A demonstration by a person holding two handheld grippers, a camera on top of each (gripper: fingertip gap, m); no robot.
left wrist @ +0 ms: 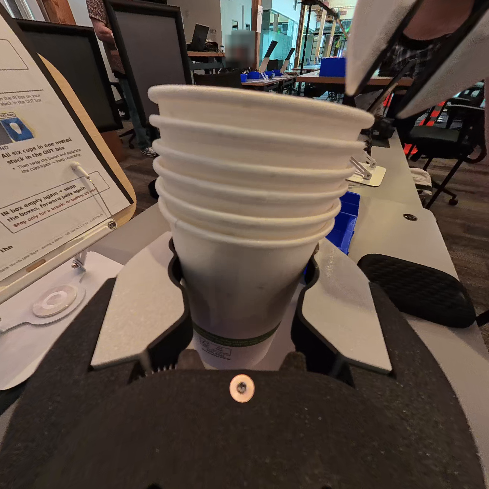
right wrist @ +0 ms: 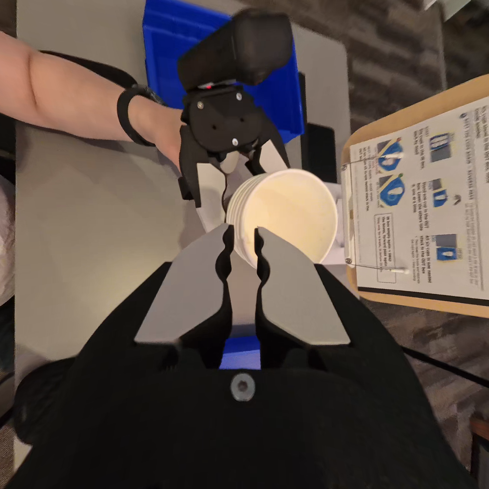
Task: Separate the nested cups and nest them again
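A stack of several nested white paper cups point(left wrist: 251, 169) stands upright between my left gripper's point(left wrist: 244, 246) fingers, which are shut on the lowest cup's wall. In the right wrist view I look down into the top cup point(right wrist: 288, 211), with the left gripper point(right wrist: 238, 182) holding the stack from the far side. My right gripper point(right wrist: 243, 229) hovers over the stack's near rim, its jaws a narrow gap apart and holding nothing. It also shows at the top right of the left wrist view point(left wrist: 375, 103), just above the top rim.
A blue bin point(right wrist: 164, 53) sits on the grey table point(right wrist: 79, 211) beyond the stack and also shows in the left wrist view point(left wrist: 346, 219). An instruction sheet on a stand point(left wrist: 39, 172) point(right wrist: 423, 198) stands beside the stack. A black textured pad point(left wrist: 418, 288) lies at the right. A person's forearm point(right wrist: 66, 98) holds the left gripper.
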